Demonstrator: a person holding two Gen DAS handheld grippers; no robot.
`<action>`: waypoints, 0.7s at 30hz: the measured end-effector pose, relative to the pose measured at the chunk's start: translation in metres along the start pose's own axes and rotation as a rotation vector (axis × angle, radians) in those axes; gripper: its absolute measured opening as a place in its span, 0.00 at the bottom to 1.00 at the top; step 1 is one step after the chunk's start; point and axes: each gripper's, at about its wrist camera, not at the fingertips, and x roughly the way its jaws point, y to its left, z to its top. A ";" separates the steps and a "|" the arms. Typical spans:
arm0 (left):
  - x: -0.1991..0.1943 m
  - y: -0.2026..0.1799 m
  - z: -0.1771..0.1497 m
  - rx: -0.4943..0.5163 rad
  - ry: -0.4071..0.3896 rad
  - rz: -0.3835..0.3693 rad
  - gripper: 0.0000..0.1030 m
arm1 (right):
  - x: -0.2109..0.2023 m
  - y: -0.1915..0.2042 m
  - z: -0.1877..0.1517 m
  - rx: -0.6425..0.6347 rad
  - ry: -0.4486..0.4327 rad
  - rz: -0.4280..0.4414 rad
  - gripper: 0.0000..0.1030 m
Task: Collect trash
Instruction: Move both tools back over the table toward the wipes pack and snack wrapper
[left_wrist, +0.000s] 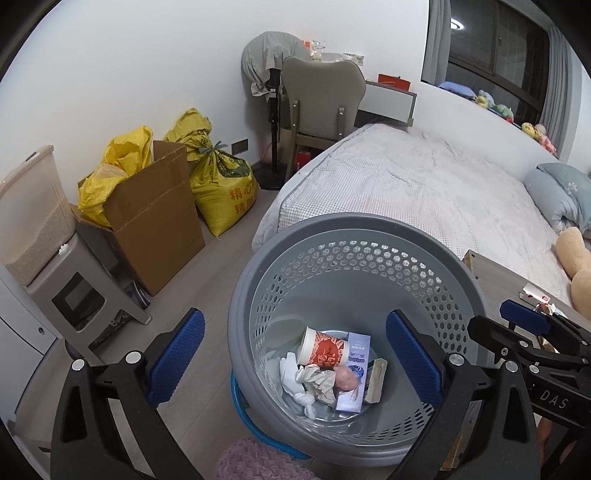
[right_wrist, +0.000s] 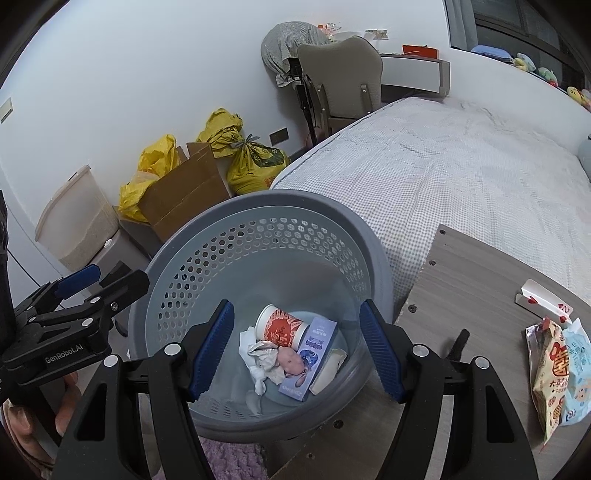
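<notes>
Right wrist view: paper cup (right_wrist: 281, 326) lies sideways in the basket (right_wrist: 258, 206), rim pointing upper-left; both grippers' fingers (right_wrist: 212, 354) apart.

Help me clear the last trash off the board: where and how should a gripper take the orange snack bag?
Grip the orange snack bag at its crinkled top edge, coming from above with the right gripper, jaws open. It lies flat on the wooden board, partly overlapped by the blue packet, so the raised edge probably offers the only purchase.

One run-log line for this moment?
left gripper: open, empty, over bin | right gripper: open, empty, over bin | bin: cup, box, crumpled paper | table: snack packets remain
</notes>
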 end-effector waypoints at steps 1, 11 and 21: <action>-0.002 -0.001 0.000 0.001 -0.002 -0.001 0.94 | -0.002 -0.001 -0.001 0.001 -0.002 -0.003 0.66; -0.016 -0.021 -0.004 0.045 -0.022 -0.008 0.94 | -0.024 -0.014 -0.009 0.032 -0.028 -0.011 0.66; -0.025 -0.056 -0.010 0.093 -0.027 -0.060 0.94 | -0.054 -0.047 -0.030 0.098 -0.054 -0.060 0.66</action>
